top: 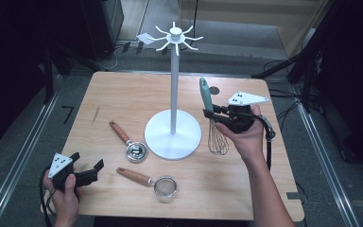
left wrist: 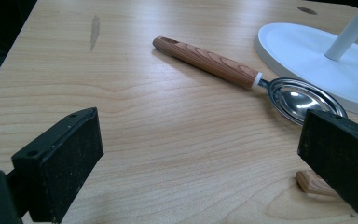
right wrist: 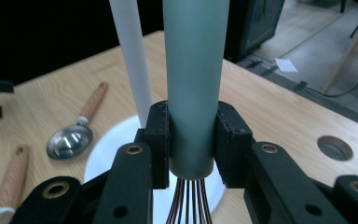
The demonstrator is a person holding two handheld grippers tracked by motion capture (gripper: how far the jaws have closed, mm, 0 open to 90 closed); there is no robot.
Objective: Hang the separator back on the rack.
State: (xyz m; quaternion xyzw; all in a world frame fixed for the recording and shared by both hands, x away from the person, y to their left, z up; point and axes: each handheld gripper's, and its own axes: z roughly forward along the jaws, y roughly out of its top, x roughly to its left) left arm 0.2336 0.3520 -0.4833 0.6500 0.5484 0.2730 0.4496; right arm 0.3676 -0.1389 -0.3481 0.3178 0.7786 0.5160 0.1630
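right gripper (top: 211, 112) jaws clamped on whisk (top: 212, 120) handle, whisk upright beside white stand (top: 173, 127); left gripper (top: 92, 168) jaws wide, empty, low over surface (top: 123, 94) nr spoon (left wrist: 256, 84)

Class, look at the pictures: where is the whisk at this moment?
In the high view the whisk is at the table's right side, upright just right of the white stand's base, its teal handle clamped in the right tool.
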